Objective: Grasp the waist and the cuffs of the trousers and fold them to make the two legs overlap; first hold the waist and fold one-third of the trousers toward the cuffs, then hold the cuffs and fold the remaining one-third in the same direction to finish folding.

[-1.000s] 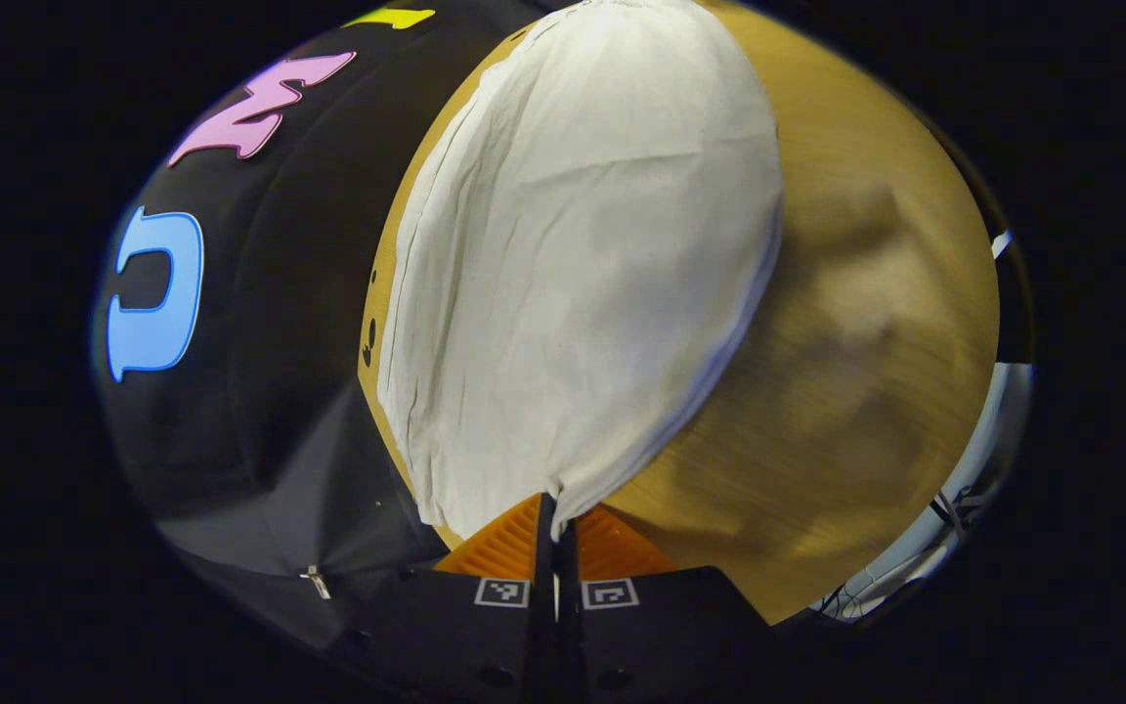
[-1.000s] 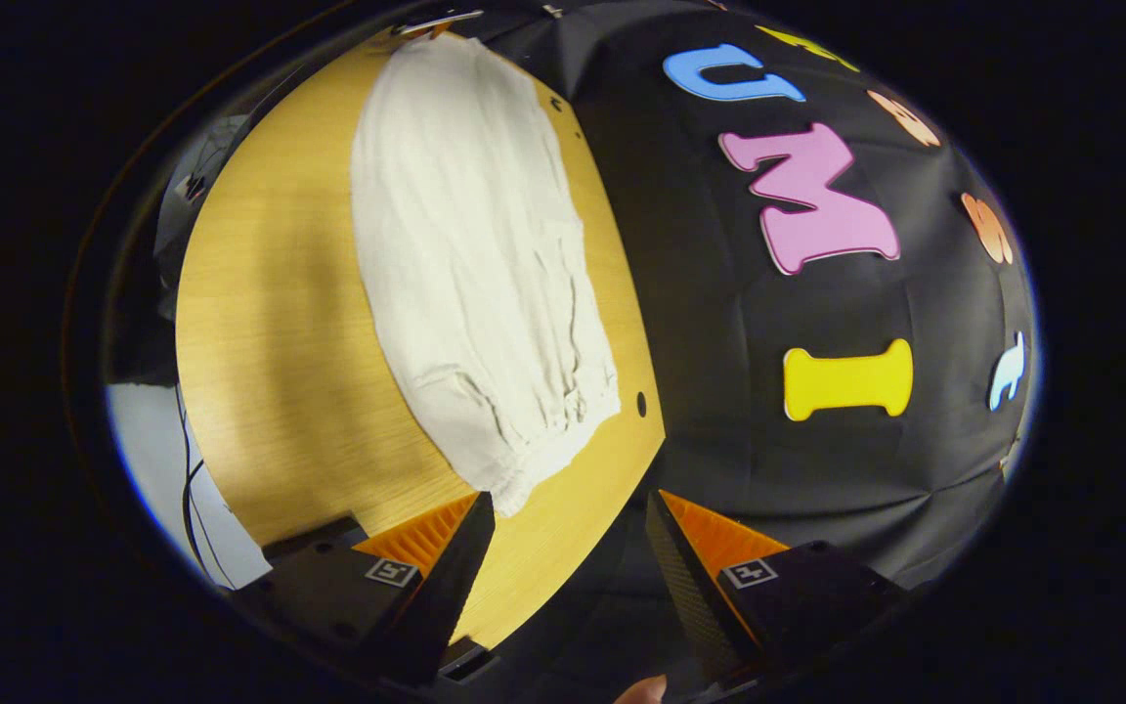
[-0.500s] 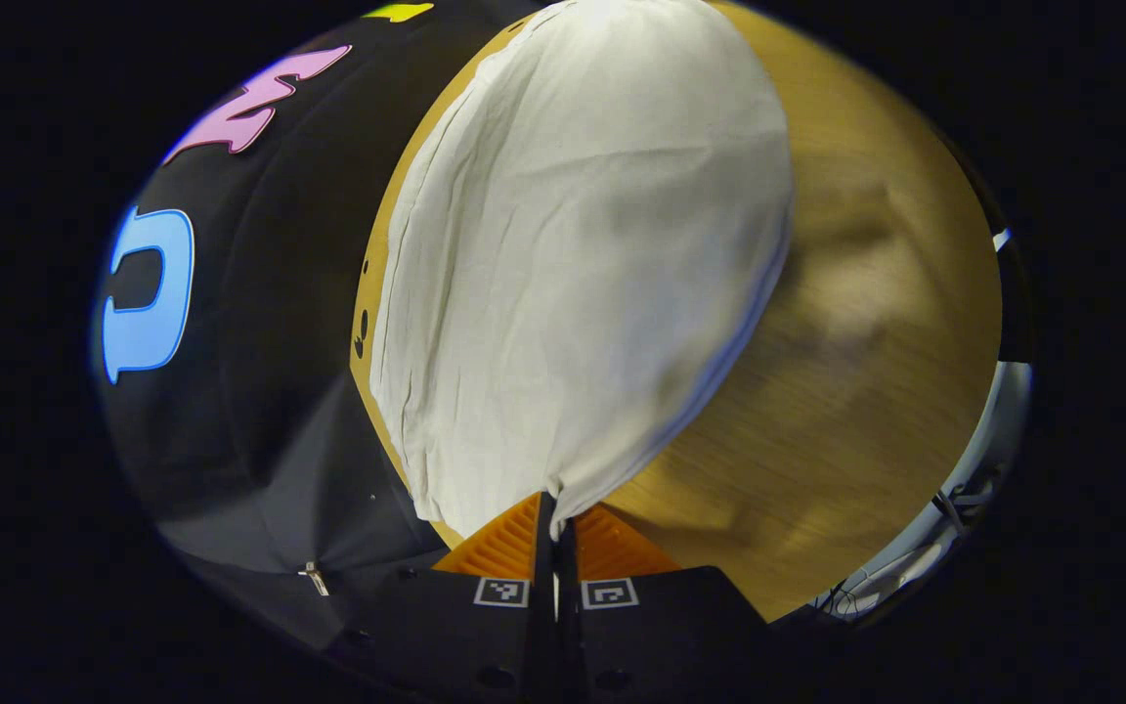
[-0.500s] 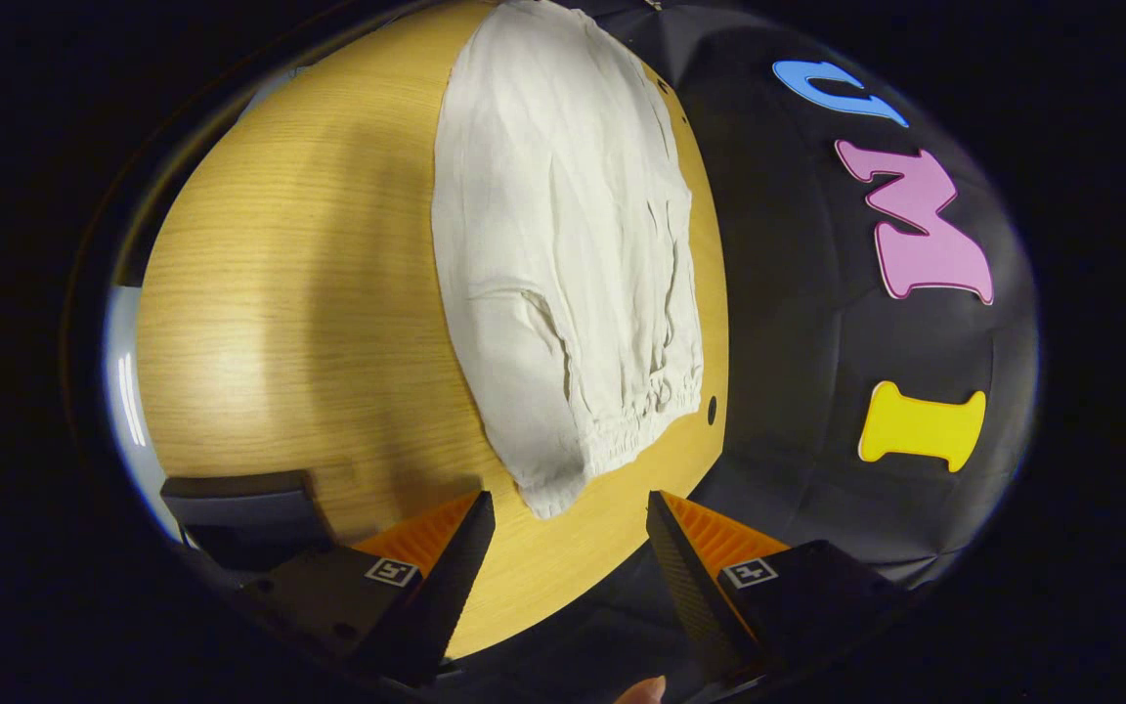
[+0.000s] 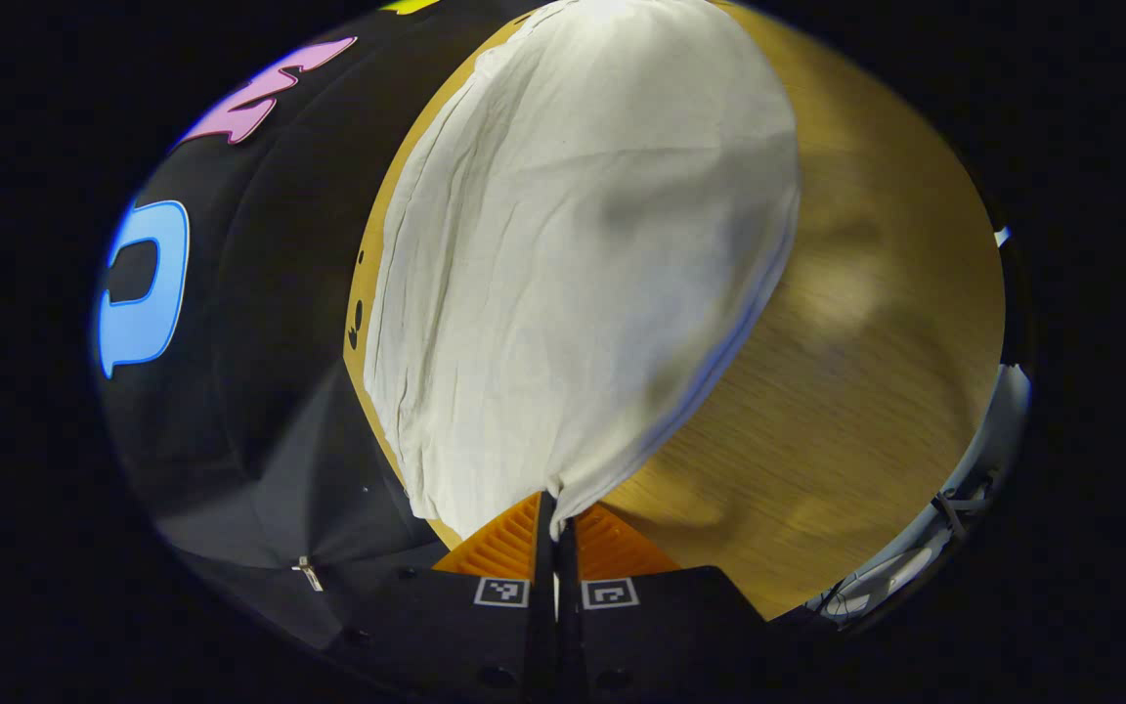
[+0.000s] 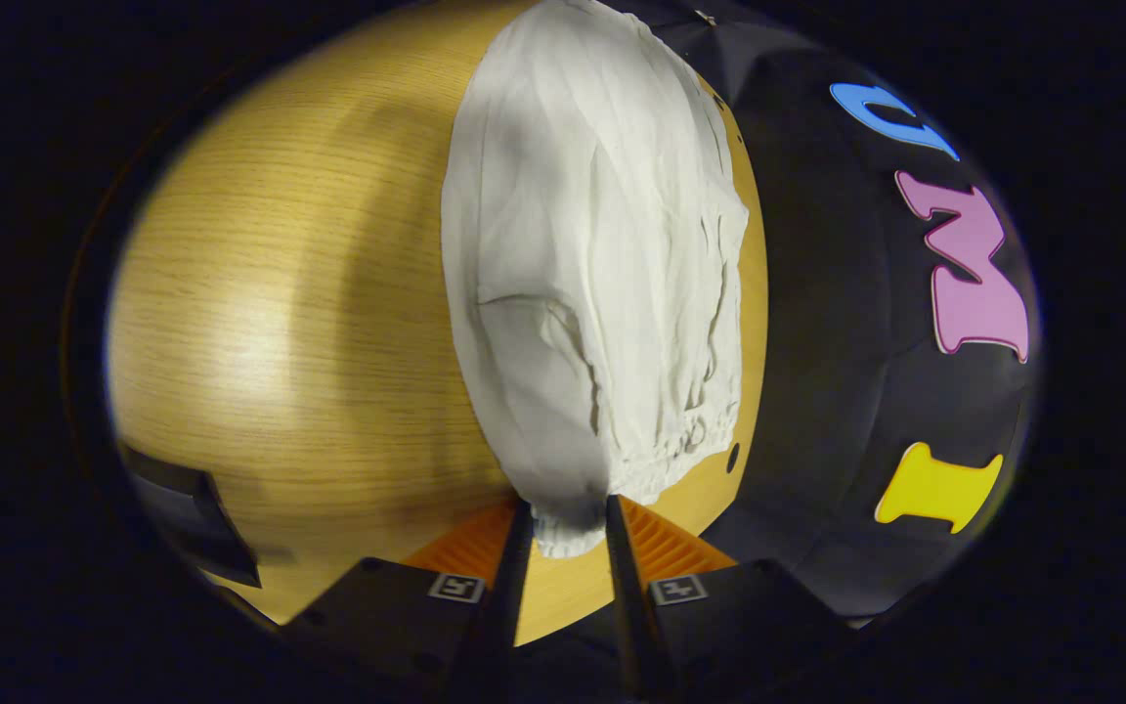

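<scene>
Right gripper (image 6: 560, 523), wide apart a moment ago, now brackets the trousers' (image 6: 592, 254) gathered waist (image 6: 563, 508) at lower centre, not yet pinching. Left gripper (image 5: 555, 518) stays clamped on the cuff (image 5: 553, 486), readying the leg-overlap fold.

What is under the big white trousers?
The white cloth trousers lie on a yellow wooden table, which shows around them. Whatever lies beneath the cloth is covered. The left gripper pinches one end.

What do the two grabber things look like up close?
The left gripper and right gripper look alike: a black blocky body, two flat fingers tapering forward, ribbed on their outer sides, and a small square black-and-white marker at the base of each finger.
</scene>
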The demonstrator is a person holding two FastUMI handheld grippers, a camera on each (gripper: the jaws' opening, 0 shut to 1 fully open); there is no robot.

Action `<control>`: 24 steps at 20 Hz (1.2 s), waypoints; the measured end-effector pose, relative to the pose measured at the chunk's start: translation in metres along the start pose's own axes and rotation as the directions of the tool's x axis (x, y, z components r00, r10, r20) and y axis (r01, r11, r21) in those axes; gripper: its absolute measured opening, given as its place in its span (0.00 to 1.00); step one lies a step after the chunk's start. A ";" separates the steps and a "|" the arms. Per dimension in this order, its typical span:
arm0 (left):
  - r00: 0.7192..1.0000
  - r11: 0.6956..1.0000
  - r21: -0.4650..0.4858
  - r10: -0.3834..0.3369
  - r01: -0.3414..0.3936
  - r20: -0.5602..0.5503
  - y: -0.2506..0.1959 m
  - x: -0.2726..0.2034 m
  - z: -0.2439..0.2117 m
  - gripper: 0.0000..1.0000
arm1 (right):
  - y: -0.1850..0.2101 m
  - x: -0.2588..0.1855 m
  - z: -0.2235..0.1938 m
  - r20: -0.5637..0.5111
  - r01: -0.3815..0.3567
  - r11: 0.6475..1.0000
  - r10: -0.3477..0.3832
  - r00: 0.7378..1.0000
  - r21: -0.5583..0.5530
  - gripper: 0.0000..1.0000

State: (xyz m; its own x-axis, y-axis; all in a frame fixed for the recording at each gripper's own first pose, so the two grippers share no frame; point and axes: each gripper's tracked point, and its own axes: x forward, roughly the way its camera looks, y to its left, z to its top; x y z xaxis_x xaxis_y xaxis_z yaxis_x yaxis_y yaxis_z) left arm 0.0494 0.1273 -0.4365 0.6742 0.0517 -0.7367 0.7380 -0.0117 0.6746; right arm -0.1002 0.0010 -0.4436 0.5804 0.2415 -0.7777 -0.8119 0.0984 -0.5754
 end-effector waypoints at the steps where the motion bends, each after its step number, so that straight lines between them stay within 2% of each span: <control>1: 1.000 1.000 -0.010 0.003 -0.003 -0.008 0.002 0.001 -0.001 0.05 | -0.001 0.002 0.003 -0.011 -0.010 0.999 0.011 1.000 0.032 0.22; 3: 1.000 0.999 -0.049 -0.006 0.004 -0.023 0.003 0.004 -0.003 0.06 | -0.003 0.009 0.005 -0.009 -0.052 0.994 0.053 0.999 0.094 0.09; 5: 0.999 0.995 -0.103 -0.015 0.011 -0.032 0.004 0.005 -0.003 0.06 | -0.007 0.004 0.009 0.009 -0.071 0.989 0.071 0.997 0.129 0.08; 7: 0.999 0.989 -0.151 0.005 -0.010 -0.033 0.008 0.001 0.001 0.06 | -0.016 -0.007 0.009 0.016 -0.033 0.986 0.031 0.999 0.163 0.08; 9: 0.998 0.972 -0.227 0.063 -0.067 -0.026 0.015 -0.008 0.010 0.06 | -0.033 -0.022 0.014 0.026 0.025 0.975 -0.031 0.999 0.222 0.08; 12: 0.992 0.949 -0.292 0.121 -0.122 -0.022 0.028 -0.021 0.023 0.06 | -0.060 -0.035 0.015 0.008 0.093 0.943 -0.101 0.995 0.320 0.08; 13: 0.991 0.933 -0.337 0.127 -0.130 -0.031 0.031 -0.021 0.029 0.06 | -0.074 -0.037 0.015 -0.006 0.126 0.928 -0.132 0.991 0.351 0.08; 15: 0.989 0.899 -0.413 0.145 -0.146 -0.034 0.047 -0.030 0.038 0.05 | -0.099 -0.036 0.012 -0.036 0.178 0.885 -0.180 0.983 0.430 0.08; 16: 0.987 0.882 -0.446 0.159 -0.155 -0.029 0.056 -0.036 0.044 0.05 | -0.113 -0.039 0.014 -0.049 0.200 0.852 -0.202 0.978 0.485 0.08; 19: 0.980 0.843 -0.507 0.195 -0.179 -0.022 0.078 -0.052 0.058 0.05 | -0.147 -0.037 0.017 -0.059 0.231 0.769 -0.245 0.968 0.595 0.08; 22: 0.975 0.799 -0.567 0.222 -0.197 -0.026 0.105 -0.040 0.071 0.05 | -0.174 -0.025 0.015 -0.077 0.246 0.687 -0.267 0.961 0.683 0.08; 24: 0.971 0.754 -0.625 0.235 -0.202 -0.031 0.122 -0.022 0.085 0.06 | -0.189 -0.015 0.012 -0.101 0.261 0.648 -0.273 0.957 0.715 0.08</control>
State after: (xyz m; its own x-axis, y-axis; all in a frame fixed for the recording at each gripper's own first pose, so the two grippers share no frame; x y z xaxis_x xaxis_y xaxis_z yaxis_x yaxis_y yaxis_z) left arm 0.1268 0.0397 -0.3423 0.8276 0.0787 -0.5557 0.4037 0.6045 0.6867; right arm 0.0441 -0.0092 -0.3200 0.7834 0.1065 -0.6123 -0.4196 0.8175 -0.3946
